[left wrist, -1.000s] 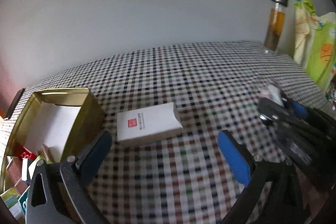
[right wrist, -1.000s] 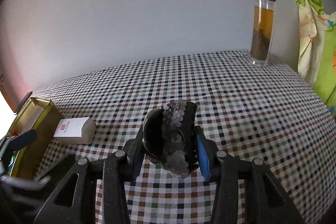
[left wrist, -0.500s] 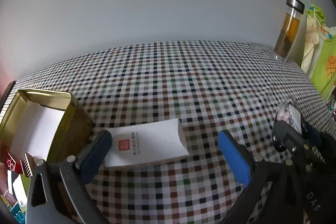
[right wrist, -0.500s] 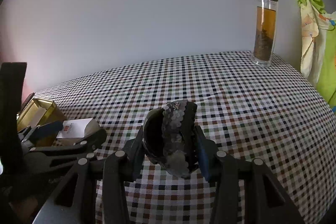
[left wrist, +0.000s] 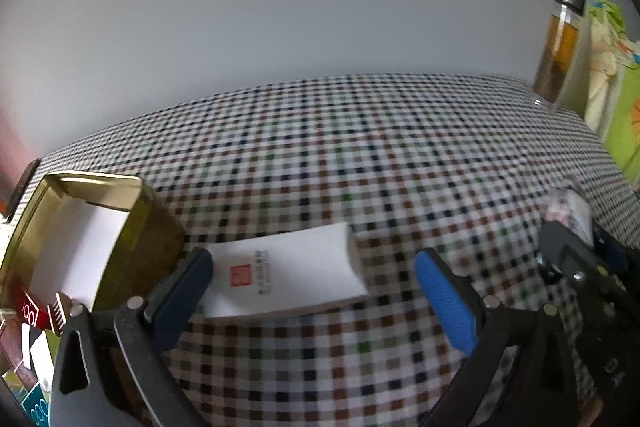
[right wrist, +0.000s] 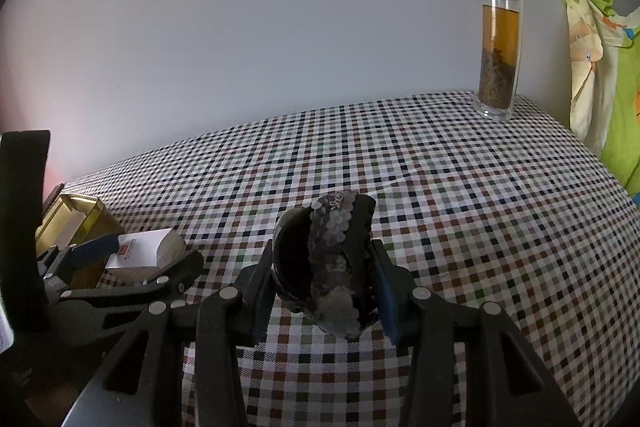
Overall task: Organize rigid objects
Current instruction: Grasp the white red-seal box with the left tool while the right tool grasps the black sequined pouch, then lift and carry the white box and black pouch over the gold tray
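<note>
We hold our left gripper [left wrist: 312,291] wide open around the white box [left wrist: 288,279], which lies on the checked surface [left wrist: 360,167] just beside the gold tin [left wrist: 132,223], pads apart from it. Our right gripper [right wrist: 324,287] is clamped on a dark sequined object [right wrist: 332,267], further from the tin.

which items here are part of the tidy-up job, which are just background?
In the job:
- white box, between the open left tool
- gold tin, open
- sequinned dark object, clamped in the right tool

Just lying about:
- glass tea bottle
- green and yellow cloth
- checked tablecloth
</note>
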The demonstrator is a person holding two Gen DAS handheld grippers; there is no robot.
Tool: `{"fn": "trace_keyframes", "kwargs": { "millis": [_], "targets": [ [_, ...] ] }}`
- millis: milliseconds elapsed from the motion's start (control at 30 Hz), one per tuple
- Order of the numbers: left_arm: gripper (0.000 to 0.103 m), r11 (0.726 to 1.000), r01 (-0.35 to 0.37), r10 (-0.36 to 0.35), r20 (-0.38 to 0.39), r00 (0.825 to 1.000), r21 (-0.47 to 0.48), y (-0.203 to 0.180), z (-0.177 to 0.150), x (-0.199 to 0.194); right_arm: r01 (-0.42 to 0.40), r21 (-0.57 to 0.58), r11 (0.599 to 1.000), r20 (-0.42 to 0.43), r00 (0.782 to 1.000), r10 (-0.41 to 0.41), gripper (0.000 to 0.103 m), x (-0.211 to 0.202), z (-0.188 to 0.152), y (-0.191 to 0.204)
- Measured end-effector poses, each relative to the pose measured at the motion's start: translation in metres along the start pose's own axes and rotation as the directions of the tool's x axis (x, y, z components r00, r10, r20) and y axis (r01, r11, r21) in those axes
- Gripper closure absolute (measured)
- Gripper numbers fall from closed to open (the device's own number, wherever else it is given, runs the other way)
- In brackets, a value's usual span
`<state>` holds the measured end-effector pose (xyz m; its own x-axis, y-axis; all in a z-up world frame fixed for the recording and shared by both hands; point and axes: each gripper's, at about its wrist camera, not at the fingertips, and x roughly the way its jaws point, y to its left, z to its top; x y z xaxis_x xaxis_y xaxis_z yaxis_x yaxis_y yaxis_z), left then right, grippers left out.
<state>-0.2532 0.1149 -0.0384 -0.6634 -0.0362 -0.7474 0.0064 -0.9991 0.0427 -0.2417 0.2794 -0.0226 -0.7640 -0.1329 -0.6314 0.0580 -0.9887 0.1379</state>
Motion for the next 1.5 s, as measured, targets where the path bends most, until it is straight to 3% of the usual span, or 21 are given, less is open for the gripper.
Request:
{"fn": "trace_keyframes", "kwargs": {
  "millis": [167, 367, 500, 767, 1167, 1500],
  "targets": [
    [0.001, 0.997, 0.038, -0.04, -0.029, 0.999, -0.062, 0.011, 0.0, 0.001, 0.002, -0.005, 1.0, 0.0, 1.0, -0.002, 0.057, 0.0, -0.001, 0.001],
    [0.001, 0.999, 0.026, -0.027, -0.028, 0.999, -0.037, 0.008, -0.004, -0.001, -0.001, -0.012, 1.0, -0.003, 1.0, 0.001, 0.057, 0.001, -0.001, 0.004],
    [0.022, 0.999, 0.036, -0.038, -0.055, 0.998, -0.031, 0.005, -0.005, 0.006, -0.005, -0.011, 1.0, -0.008, 1.0, 0.005, 0.057, 0.002, -0.001, 0.005],
    [0.023, 1.0, 0.026, -0.026, -0.034, 0.999, -0.007, 0.006, -0.008, 0.003, -0.01, -0.013, 1.0, -0.009, 1.0, 0.01, 0.057, 0.003, -0.001, 0.006],
    [0.024, 1.0, 0.0, 0.0, 0.055, 0.998, 0.012, 0.012, -0.02, -0.021, -0.021, -0.013, 1.0, 0.031, 0.999, 0.021, 0.057, -0.005, -0.003, 0.006],
    [0.024, 1.0, -0.003, 0.005, 0.157, 0.988, -0.011, 0.018, -0.037, -0.049, 0.01, -0.071, 0.997, 0.093, 0.996, -0.004, 0.057, -0.019, -0.011, 0.019]
  ]
}}
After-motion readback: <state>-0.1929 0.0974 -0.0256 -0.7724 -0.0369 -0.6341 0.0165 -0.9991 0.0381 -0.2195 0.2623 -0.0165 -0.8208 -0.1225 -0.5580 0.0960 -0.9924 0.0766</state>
